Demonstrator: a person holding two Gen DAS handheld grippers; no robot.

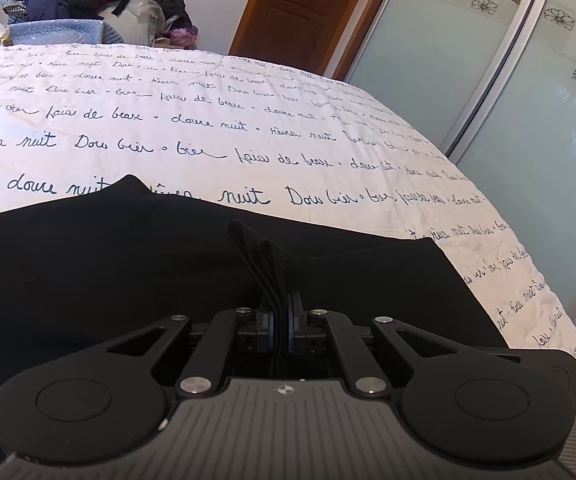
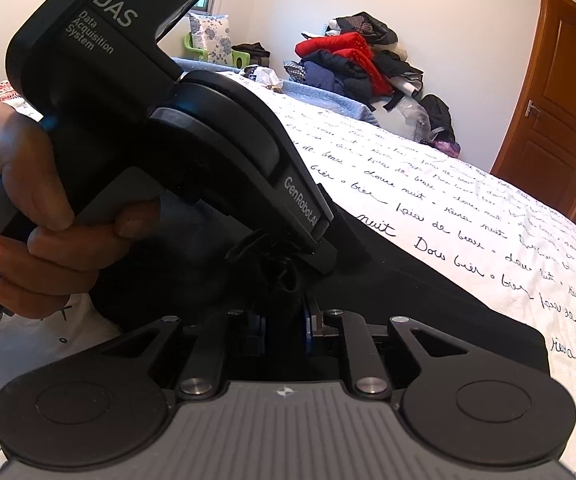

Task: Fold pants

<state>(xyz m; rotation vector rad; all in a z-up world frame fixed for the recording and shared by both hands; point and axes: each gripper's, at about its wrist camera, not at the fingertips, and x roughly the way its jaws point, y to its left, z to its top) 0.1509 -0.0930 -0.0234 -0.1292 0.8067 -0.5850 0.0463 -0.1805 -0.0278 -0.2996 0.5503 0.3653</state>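
The bed (image 1: 247, 120), under a white cover printed with handwriting, carries the black pants (image 1: 87, 272), which lie spread flat near its near edge, reaching toward the near right corner in the left wrist view. Beyond the far edge sits a heap of clothes (image 2: 360, 64), well apart from the work.

Both tools grip the same bunched end of the pants. The left gripper (image 1: 281, 332) has its fingers almost fully closed on a thin stack of layered fabric edges that rises upright from between the blue pads. The right gripper (image 2: 283, 328) has its fingers closed to a narrow gap around a thicker gather of the cloth, just beside the left one's nose.

The main risk, as I judge it, is uneven carrying: the two tools are pinched close together, so the wide remainder of the cloth can sag, drag on the cover and crease the fold. A layer could also slip out of the left stack, since only the edges are caught. The tools are near enough to knock each other.

The left hand (image 2: 35, 216) wraps its handle with fingers curled, the tool angled downward toward the bed. The right tool also tips downward; its hand is out of view.
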